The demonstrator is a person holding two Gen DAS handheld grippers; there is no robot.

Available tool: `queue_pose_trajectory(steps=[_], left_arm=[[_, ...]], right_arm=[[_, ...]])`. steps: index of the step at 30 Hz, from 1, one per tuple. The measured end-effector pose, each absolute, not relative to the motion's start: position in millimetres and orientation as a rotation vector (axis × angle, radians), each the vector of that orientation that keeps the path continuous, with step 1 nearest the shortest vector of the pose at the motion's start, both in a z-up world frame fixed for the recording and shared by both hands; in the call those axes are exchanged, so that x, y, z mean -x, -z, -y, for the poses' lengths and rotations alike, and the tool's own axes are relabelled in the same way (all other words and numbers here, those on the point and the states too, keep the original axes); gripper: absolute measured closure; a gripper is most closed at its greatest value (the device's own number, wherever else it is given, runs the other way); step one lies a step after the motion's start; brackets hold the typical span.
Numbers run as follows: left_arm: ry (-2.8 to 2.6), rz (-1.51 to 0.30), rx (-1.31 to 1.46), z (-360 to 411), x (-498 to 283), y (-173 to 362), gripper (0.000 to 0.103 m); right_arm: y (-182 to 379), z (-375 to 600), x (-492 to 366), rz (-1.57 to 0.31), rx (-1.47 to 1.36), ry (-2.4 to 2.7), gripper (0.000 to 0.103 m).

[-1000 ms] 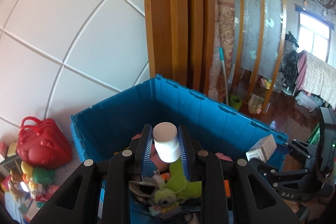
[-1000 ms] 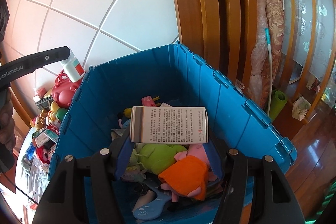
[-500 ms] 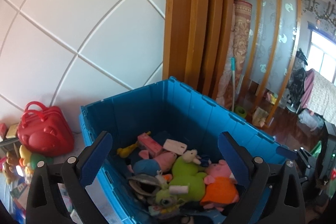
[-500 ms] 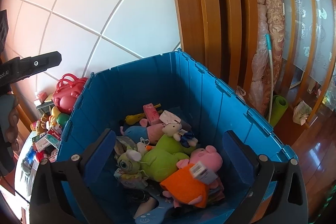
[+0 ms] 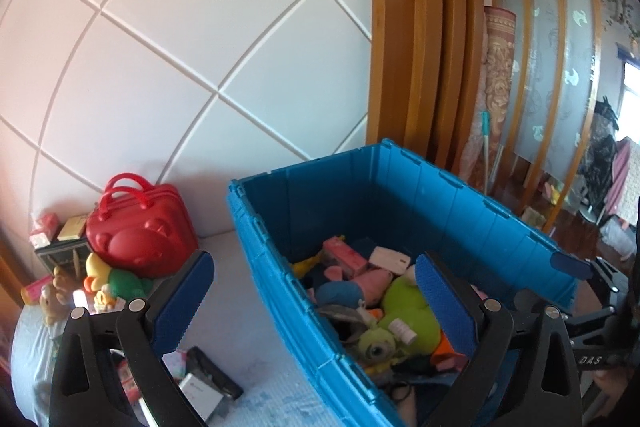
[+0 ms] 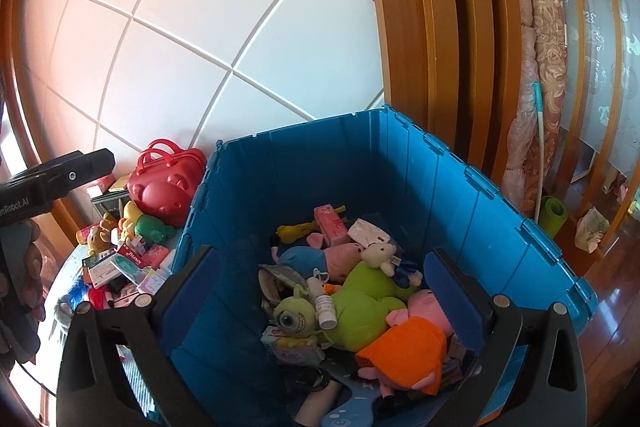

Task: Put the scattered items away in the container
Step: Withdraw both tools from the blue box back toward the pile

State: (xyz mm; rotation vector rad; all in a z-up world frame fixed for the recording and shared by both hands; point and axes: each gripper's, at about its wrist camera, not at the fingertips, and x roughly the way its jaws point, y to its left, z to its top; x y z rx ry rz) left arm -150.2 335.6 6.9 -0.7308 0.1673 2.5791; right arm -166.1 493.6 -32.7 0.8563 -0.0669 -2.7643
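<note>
A blue plastic crate (image 5: 460,195) (image 6: 400,163) stands against the wall and holds plush toys, small boxes and a white bottle (image 6: 324,305) that lies on a green plush (image 6: 364,303); the bottle also shows in the left wrist view (image 5: 403,330). My left gripper (image 5: 316,297) is open and empty, over the crate's left rim. My right gripper (image 6: 320,295) is open and empty above the crate's inside. Scattered boxes (image 6: 120,265) and small toys (image 5: 100,287) lie left of the crate.
A red toy case (image 5: 136,231) (image 6: 164,183) stands by the wall left of the crate. A dark pouch (image 5: 214,375) and a white box (image 5: 200,393) lie on the pale surface. A rolled rug (image 6: 544,75) and wooden posts (image 6: 432,27) are to the right.
Both grippers opened. The white bottle left my left gripper and the printed box left my right gripper; both dropped into the crate. My left gripper then shifted left over the rim.
</note>
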Motion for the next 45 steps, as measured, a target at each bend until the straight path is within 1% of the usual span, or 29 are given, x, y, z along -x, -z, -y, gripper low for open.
queue_pose_trajectory(steps=[12,25,37,45], left_arm=[[-2.689,-0.059,0.767,-195,120,-4,0.001],[-2.782,0.014,0.830,-49,78,15,0.001],[-2.867,0.068,0.849,44,30,20,0.001],[-2.889,0.091,0.870,80,3,21,0.001]], right_arm=[[20,-393,117,-0.062,-0.855,2.706,0.000],[19,-283,55,-0.168,-0.828,2.655,0.000],[15,-217,-6,-0.186,-0.789,2.615,0.000],[14,-194,-38,-0.179,-0.771,2.600,0.000]])
